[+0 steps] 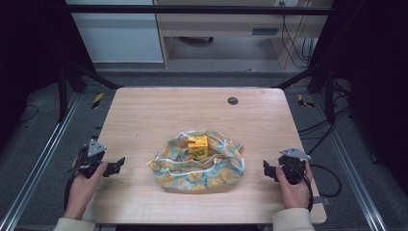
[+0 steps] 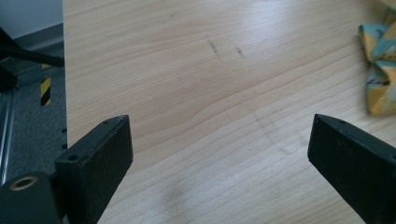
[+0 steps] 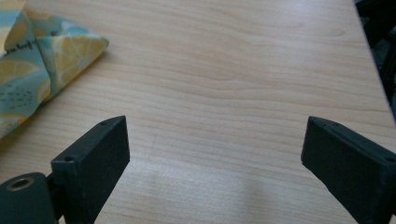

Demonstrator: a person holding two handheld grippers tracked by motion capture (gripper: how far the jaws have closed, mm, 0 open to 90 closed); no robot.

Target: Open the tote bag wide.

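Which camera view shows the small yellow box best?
The high view: the yellow box stands upright in the middle of the lemon-print cloth, seen whole. The left gripper view catches a cloth edge at its right; the right gripper view a cloth corner at its left.

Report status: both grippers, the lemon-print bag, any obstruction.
Left gripper open, right gripper open, both clear of bag. Yellow box sits inside. Nothing between.
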